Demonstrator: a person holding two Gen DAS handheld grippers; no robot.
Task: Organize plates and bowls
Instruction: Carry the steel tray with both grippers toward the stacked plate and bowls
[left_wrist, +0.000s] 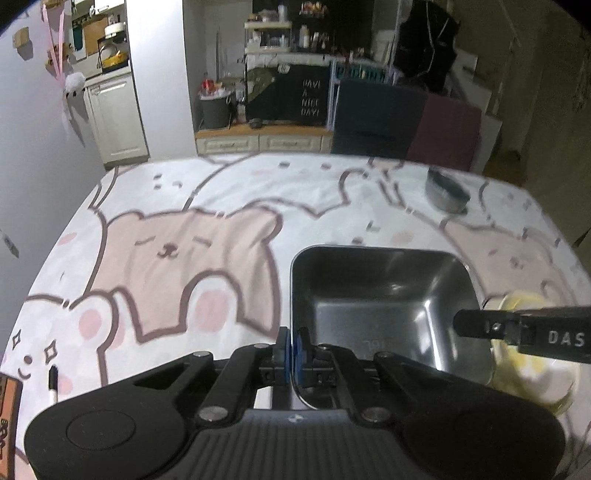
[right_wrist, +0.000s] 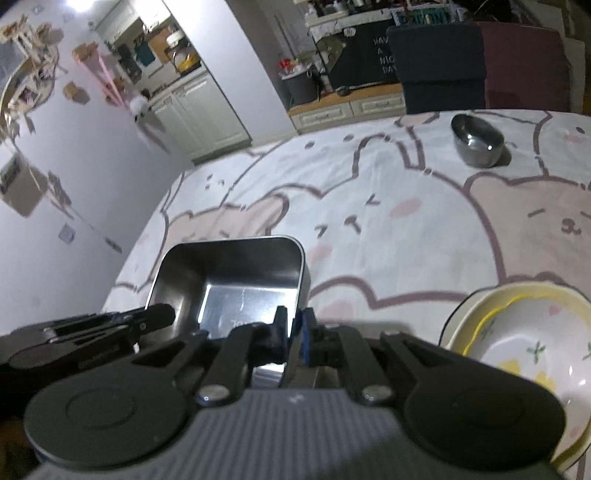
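A square steel tray (left_wrist: 373, 291) sits on the bear-print tablecloth; it also shows in the right wrist view (right_wrist: 236, 280). My left gripper (left_wrist: 293, 350) is shut on the tray's left wall near its front corner. My right gripper (right_wrist: 293, 334) is shut on the tray's right wall. The right gripper's finger (left_wrist: 517, 326) shows over the tray's right side in the left wrist view. A stack of cream and yellow floral bowls (right_wrist: 524, 350) stands just right of the tray. A small steel bowl (right_wrist: 476, 142) stands far back on the table.
A black marker (left_wrist: 53, 382) and an orange packet (left_wrist: 9, 410) lie at the table's near left edge. Dark and maroon chairs (left_wrist: 402, 122) stand behind the far edge. A white wall (right_wrist: 55, 240) runs along the table's left side.
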